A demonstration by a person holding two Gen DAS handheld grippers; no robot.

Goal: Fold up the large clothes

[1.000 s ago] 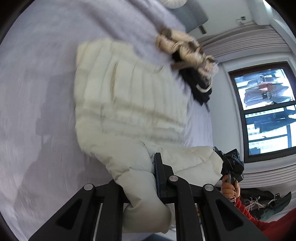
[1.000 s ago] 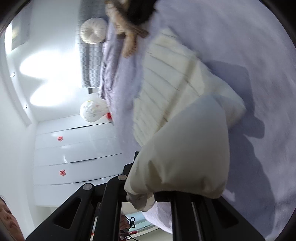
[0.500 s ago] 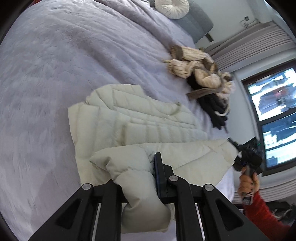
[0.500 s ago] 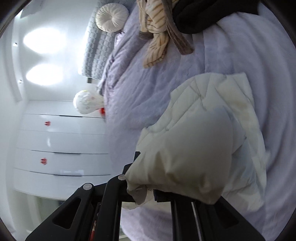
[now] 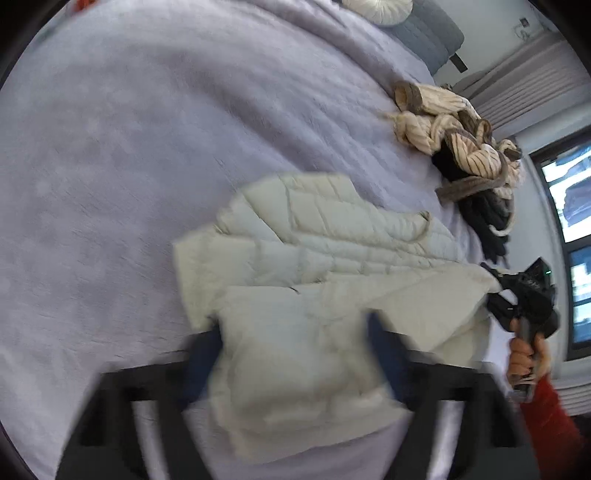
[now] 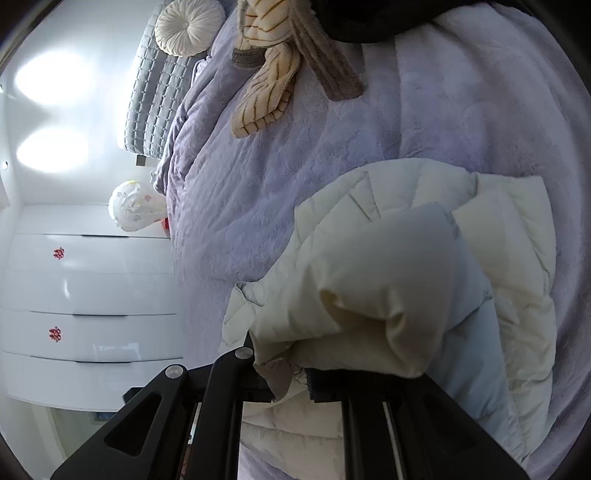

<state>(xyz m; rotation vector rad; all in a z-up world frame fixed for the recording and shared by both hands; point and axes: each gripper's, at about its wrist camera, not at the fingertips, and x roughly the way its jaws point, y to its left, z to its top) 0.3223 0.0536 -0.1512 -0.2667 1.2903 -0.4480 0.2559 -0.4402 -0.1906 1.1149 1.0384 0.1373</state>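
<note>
A cream quilted puffer jacket [image 5: 332,251] lies partly folded on the lilac bed cover [image 5: 129,166]. My left gripper [image 5: 295,354] is blurred; its jaws stand wide apart, with a fold of the jacket lying between them. In the right wrist view the jacket [image 6: 424,277] bulges over my right gripper [image 6: 290,373], whose jaws stand a little apart with the jacket's edge between them. The right gripper also shows in the left wrist view [image 5: 524,302], at the jacket's right corner, held by a hand in a red sleeve.
A heap of striped beige and black clothes [image 5: 469,140] lies on the bed beyond the jacket, also in the right wrist view [image 6: 273,85]. A round white cushion [image 6: 188,26] rests by the grey headboard [image 6: 155,88]. White drawers [image 6: 92,295] and a window [image 5: 576,229] flank the bed.
The jacket has been brought down and folded over itself on the bed. My left gripper's jaws have spread from shut on the jacket to wide apart. The right gripper has also loosened.
</note>
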